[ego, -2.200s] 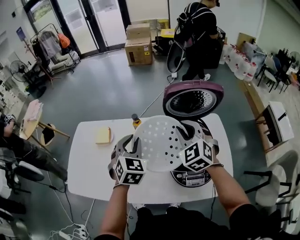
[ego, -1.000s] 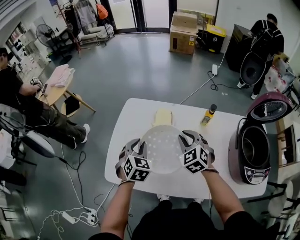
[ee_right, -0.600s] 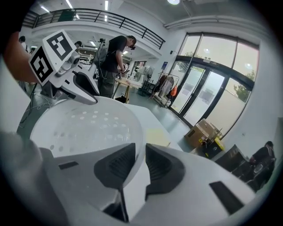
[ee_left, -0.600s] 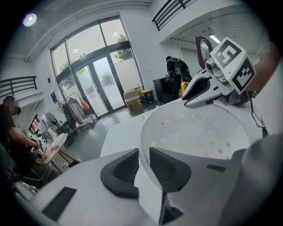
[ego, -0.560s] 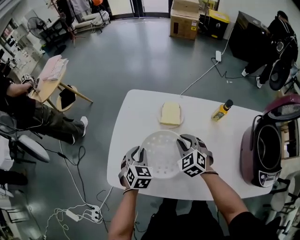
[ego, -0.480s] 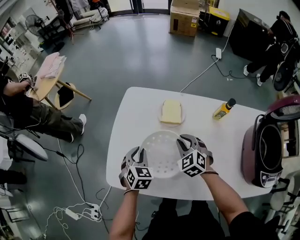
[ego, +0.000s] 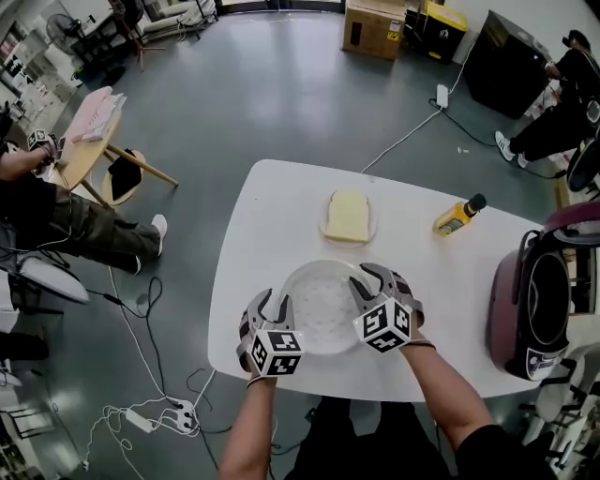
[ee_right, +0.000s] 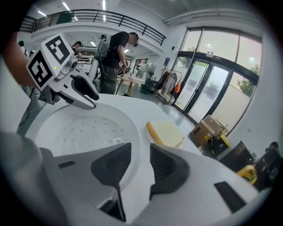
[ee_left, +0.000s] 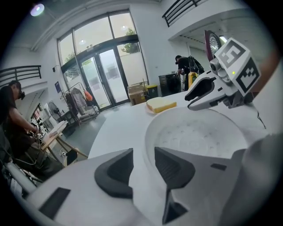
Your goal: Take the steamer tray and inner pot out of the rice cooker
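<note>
The white perforated steamer tray rests flat on the white table, near its front edge. My left gripper straddles the tray's left rim. Its jaws are opening, with a small gap on each side of the rim. My right gripper straddles the right rim the same way, jaws opening and pads just off it. The maroon rice cooker stands at the table's right end with its lid up. Its dark inner pot sits inside.
A pale yellow sponge-like slab lies on a plate just beyond the tray. A yellow bottle stands farther right. Seated people and a small wooden table are off to the left; cardboard boxes stand at the far wall.
Both grippers came down with the steamer tray, which now sits on the table instead of hanging above it. Both pairs of jaws have loosened around its rim.
</note>
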